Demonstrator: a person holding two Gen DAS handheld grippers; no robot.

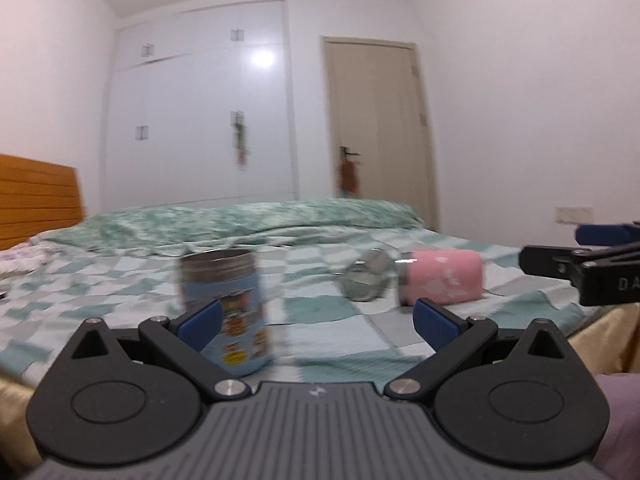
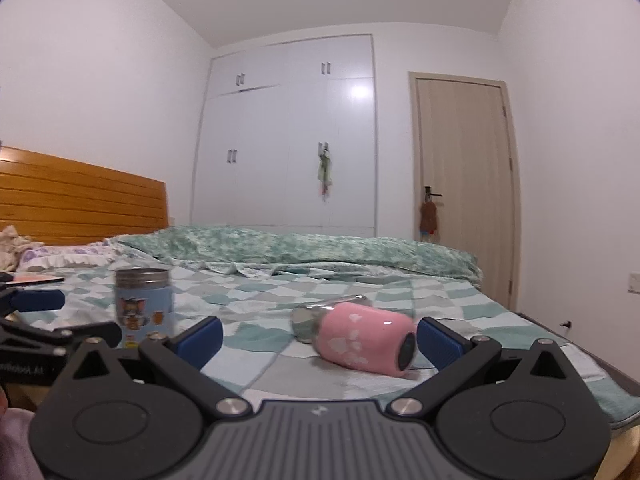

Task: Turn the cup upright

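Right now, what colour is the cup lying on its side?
Pink with pale paw prints, its mouth end silver: the pink cup, clearest in the right wrist view.

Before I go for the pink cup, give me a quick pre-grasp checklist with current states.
1. Right gripper open: ok.
2. Left gripper open, holding nothing: ok.
3. Pink cup upright: not ok, on its side on the bed.
4. Pink cup between the right fingers: not ok, lies ahead, off to the right.
5. Blue cup upright, apart from pink cup: ok.
6. Pink cup steady on the soft sheet: cannot tell.
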